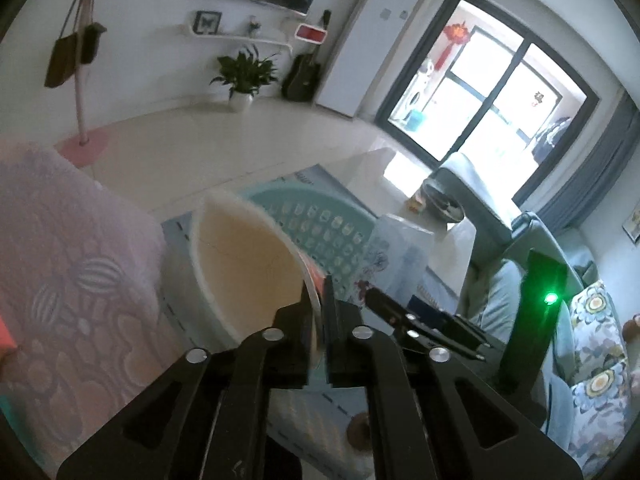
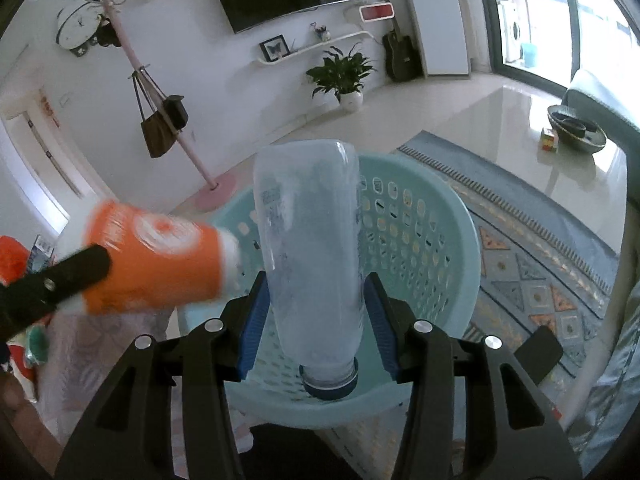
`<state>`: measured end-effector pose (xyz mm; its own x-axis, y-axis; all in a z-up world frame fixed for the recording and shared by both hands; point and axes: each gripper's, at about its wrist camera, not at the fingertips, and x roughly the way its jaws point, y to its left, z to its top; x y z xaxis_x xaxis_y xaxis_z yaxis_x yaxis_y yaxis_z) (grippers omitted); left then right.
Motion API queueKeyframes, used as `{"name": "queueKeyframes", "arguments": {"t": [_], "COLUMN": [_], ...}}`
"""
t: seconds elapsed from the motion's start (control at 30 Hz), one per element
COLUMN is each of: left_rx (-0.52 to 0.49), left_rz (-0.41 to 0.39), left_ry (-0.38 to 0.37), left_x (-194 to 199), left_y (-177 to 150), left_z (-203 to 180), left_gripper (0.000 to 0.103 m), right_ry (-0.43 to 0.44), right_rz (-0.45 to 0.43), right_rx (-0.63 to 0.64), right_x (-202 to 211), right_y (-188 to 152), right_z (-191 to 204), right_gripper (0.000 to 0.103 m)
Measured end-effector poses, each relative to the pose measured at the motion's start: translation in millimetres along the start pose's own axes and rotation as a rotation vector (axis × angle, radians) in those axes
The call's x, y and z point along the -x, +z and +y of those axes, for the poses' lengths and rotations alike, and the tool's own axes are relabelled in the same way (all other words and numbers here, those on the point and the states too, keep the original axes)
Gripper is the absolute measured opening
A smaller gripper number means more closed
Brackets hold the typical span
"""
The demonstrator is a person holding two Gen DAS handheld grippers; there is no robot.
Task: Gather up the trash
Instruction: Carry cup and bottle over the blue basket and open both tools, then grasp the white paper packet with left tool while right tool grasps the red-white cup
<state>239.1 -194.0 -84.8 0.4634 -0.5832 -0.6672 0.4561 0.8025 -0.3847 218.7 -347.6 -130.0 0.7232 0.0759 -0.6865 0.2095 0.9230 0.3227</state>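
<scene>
At center frame of your right wrist view, your right gripper (image 2: 316,320) pinches a clear plastic bottle (image 2: 310,248), cap down, over the turquoise laundry basket (image 2: 444,248). Your left gripper (image 1: 318,304) pinches the orange paper cup (image 1: 248,256) by its rim, center-left.

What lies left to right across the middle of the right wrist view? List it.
Left claw gripping the orange paper cup → clear plastic bottle, cap end nearest the camera, held in the right claw → teal laundry basket rim → patterned rug.
</scene>
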Motion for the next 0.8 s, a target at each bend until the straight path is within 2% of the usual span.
{"name": "queueKeyframes", "arguments": {"t": [0.03, 0.07, 0.27, 0.53, 0.7, 0.8], "left_rx": [0.007, 0.010, -0.008, -0.021, -0.016, -0.019], "left_rz": [0.001, -0.009, -0.059, -0.128, -0.186, -0.235], "left_ry": [-0.004, -0.001, 0.000, -0.011, -0.014, 0.016], "left_x": [1.5, 4.3, 28.5, 73.1, 110.3, 138.4], "left_y": [-0.4, -0.7, -1.2, -12.5, -17.7, -22.0], "left_z": [1.6, 2.6, -1.4, -7.9, -7.0, -4.1], "left_gripper": [0.022, 0.028, 0.044, 0.050, 0.050, 0.055], "right_ry": [0.002, 0.008, 0.012, 0.019, 0.038, 0.062], "right_rz": [-0.001, -0.013, -0.054, -0.076, -0.113, -0.138], "right_rx": [0.003, 0.007, 0.005, 0.027, 0.086, 0.126], "right_x": [0.8, 4.3, 23.9, 44.0, 66.1, 81.1], "right_y": [0.9, 2.2, 8.1, 7.2, 7.8, 6.9], "right_z": [-0.8, -0.1, -0.5, 12.9, 44.1, 66.0], "right_gripper": [0.046, 0.046, 0.046, 0.046, 0.046, 0.046]}}
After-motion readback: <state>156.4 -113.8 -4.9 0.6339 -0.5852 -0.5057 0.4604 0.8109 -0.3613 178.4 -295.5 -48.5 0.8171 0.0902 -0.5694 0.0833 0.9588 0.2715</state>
